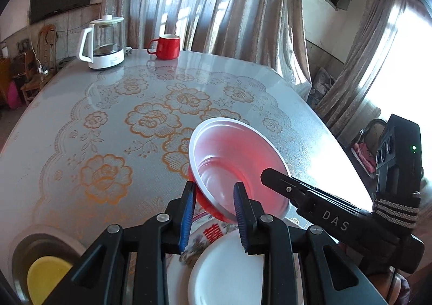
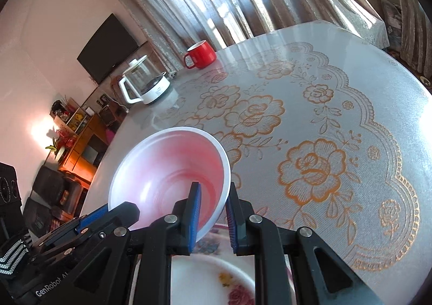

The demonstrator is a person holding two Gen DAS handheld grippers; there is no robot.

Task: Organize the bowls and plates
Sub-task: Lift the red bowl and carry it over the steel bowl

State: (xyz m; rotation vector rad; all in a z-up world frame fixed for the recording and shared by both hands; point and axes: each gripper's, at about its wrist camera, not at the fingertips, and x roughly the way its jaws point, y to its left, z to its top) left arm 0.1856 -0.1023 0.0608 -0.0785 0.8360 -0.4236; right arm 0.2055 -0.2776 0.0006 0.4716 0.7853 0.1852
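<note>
while clamped on the near rim of the red bowl (image 1: 237,167) with the left gripper (image 1: 214,213), and on its opposite rim with the right gripper (image 2: 213,213), holds it tilted above the flowered plate (image 1: 199,240) and white plate (image 1: 226,278), over the table (image 1: 108,121).

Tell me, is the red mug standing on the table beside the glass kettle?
Yes, the red mug stands upright on the table, just to the right of the glass kettle in the left wrist view.
</note>
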